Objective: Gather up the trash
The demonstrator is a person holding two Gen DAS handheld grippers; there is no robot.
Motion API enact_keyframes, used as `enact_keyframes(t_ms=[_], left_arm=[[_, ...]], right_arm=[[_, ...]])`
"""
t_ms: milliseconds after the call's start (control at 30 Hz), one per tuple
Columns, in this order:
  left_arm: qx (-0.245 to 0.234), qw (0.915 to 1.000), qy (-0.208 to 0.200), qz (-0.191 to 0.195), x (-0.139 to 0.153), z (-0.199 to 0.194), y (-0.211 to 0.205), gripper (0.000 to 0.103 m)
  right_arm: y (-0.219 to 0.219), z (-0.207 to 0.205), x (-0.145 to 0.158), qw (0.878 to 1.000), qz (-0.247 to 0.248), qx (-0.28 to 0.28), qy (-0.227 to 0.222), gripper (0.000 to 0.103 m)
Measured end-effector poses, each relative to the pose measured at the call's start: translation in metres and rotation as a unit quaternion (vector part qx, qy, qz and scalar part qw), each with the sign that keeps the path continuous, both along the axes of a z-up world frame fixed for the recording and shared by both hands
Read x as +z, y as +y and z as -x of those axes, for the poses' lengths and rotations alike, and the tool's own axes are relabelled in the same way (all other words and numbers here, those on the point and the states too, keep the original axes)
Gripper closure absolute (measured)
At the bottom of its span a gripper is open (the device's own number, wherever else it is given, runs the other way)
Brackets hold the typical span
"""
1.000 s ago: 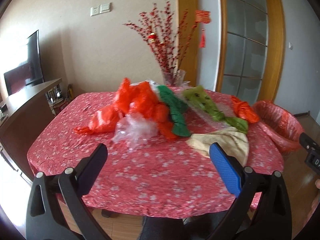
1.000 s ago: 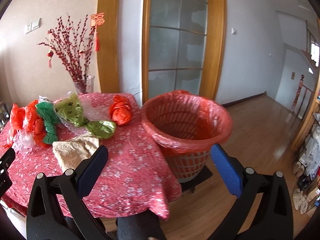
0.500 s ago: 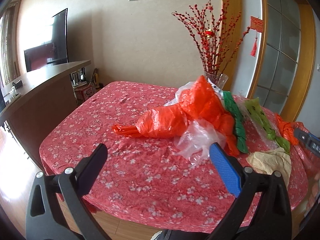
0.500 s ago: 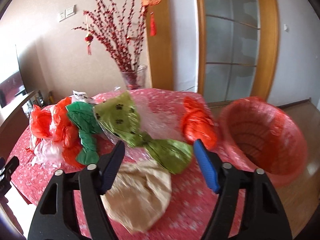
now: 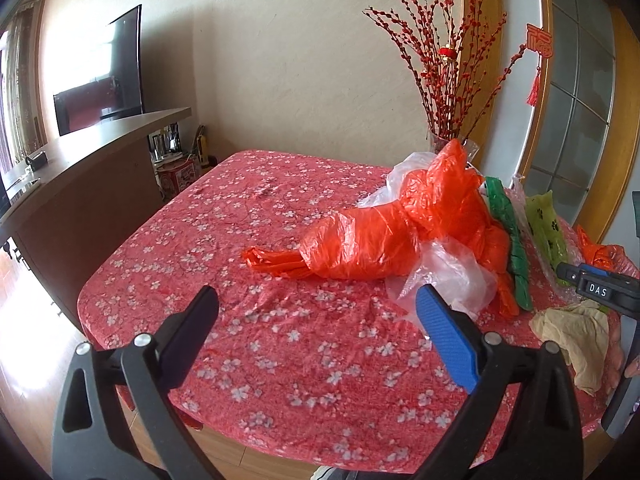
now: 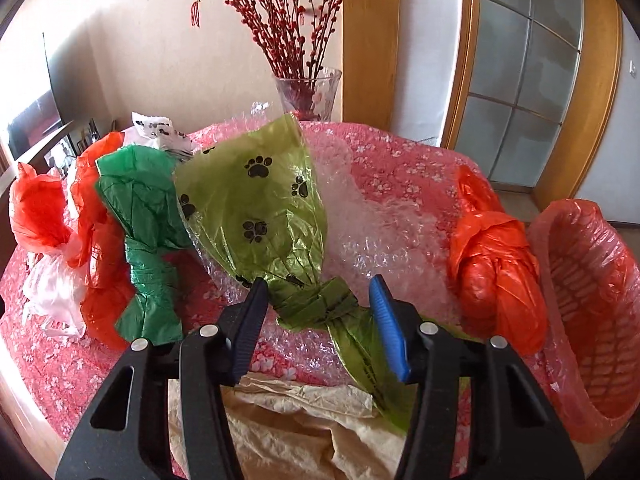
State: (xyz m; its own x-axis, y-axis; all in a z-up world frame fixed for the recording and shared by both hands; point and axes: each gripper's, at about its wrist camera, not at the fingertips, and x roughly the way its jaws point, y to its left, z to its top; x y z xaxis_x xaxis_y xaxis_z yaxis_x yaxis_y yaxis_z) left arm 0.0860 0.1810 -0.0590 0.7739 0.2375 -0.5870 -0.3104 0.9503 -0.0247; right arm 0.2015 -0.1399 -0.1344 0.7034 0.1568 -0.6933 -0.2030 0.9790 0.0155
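Knotted plastic bags lie piled on a table with a red flowered cloth. My right gripper hangs low over the light green paw-print bag. Its jaws are closing with that bag's knot between them, and a gap still shows at the blue finger. Below it lies crumpled beige paper. My left gripper stands wide open over bare cloth with nothing between its fingers. Just beyond it lie a long orange bag and a clear bag.
A basket lined with a red bag stands off the table's right edge, beside another orange bag. A dark green bag and bubble wrap flank the paw-print bag. A glass vase stands behind. A wooden sideboard runs along the left.
The right gripper has swung from facing the basket to the trash pile, come down close over the paw-print bag, and its jaws have narrowed. The left gripper has shifted left along the table, staying open.
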Motion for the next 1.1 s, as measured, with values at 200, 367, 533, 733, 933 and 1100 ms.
enact_keyframes(t_ms=[200,367,533,733,933,1100], left_arm=[[-0.016,0.9997,-0.012,-0.016,0.012,-0.014,0.007,0.010],[-0.041,0.9989,-0.013,-0.019,0.019,-0.033,0.016,0.017],[-0.067,0.9978,0.004,0.000,0.015,-0.056,0.022,0.021],[-0.107,0.9940,0.024,0.003,0.009,-0.074,0.016,0.021],[-0.133,0.9890,0.062,-0.019,-0.010,-0.097,0.010,0.021],[-0.146,0.9863,0.074,0.020,-0.020,-0.103,0.017,0.050]], right_arm=[[0.001,-0.001,-0.004,1.000,-0.003,0.010,0.012,0.073],[-0.005,0.008,0.009,0.999,-0.028,0.015,-0.002,0.076],[-0.006,0.017,0.026,0.999,-0.034,0.015,-0.028,0.078],[-0.006,0.024,0.029,0.999,-0.027,0.018,-0.032,0.078],[-0.006,0.026,0.027,0.999,-0.034,0.015,-0.025,0.078],[-0.006,0.030,0.026,0.999,-0.034,0.014,-0.024,0.078]])
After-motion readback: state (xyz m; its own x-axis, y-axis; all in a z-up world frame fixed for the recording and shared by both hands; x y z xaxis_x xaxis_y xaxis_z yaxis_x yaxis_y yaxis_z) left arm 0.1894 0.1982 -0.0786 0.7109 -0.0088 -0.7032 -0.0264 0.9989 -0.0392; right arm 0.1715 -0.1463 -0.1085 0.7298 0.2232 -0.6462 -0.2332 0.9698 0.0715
